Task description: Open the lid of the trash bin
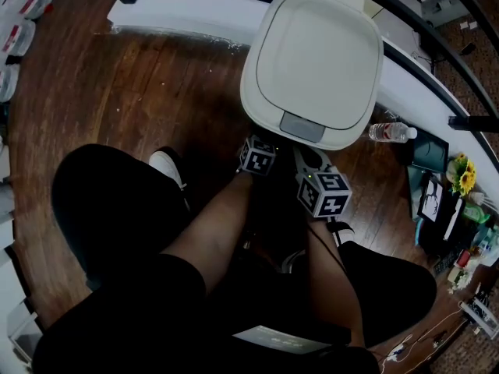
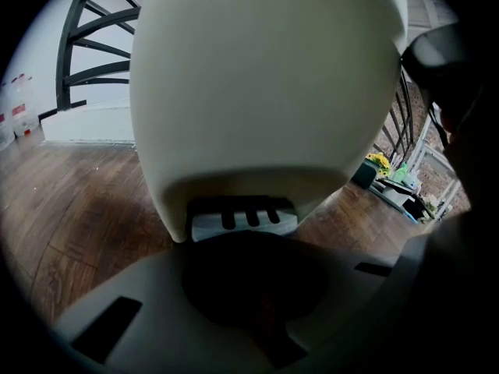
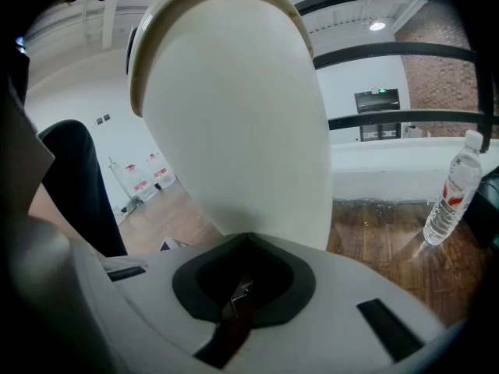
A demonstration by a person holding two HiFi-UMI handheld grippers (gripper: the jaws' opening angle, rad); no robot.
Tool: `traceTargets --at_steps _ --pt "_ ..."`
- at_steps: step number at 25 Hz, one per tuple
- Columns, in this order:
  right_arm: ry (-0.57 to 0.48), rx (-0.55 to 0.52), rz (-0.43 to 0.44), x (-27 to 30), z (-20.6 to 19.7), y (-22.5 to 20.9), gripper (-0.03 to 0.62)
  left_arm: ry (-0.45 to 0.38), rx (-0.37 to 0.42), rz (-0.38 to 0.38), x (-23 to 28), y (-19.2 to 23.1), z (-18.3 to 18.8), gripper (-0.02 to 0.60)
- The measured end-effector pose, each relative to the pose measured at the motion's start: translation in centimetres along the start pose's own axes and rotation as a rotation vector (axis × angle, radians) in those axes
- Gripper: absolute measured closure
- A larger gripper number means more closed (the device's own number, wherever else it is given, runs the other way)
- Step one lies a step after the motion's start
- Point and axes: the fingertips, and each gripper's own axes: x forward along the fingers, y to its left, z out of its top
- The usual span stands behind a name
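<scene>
The cream trash bin [image 1: 312, 61] stands on the wood floor with its lid [image 1: 320, 45] closed flat; a grey button [image 1: 302, 126] sits at the lid's front edge. Both grippers hang low in front of the bin, between the person's knees. The left gripper [image 1: 257, 153] points at the bin's base. In the left gripper view the left gripper [image 2: 248, 244] is shut and empty, just short of the grey slotted pedal [image 2: 244, 218]. The right gripper [image 1: 318, 179] sits slightly nearer me. Seen in its own view, the right gripper [image 3: 245, 244] is shut, close to the bin's wall [image 3: 242, 123].
A water bottle [image 1: 392, 132] stands right of the bin, also the water bottle [image 3: 452, 189] in the right gripper view. A white curb with black railing [image 1: 187, 6] runs behind. Flowers [image 1: 465, 176] and clutter lie at the right, plastic boxes [image 1: 15, 22] at the left.
</scene>
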Motion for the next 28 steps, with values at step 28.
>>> traceTargets --at_steps 28 --pt "-0.004 0.023 0.009 0.1 0.1 -0.3 0.589 0.136 0.019 0.0 1.4 0.0 -0.5 0.54"
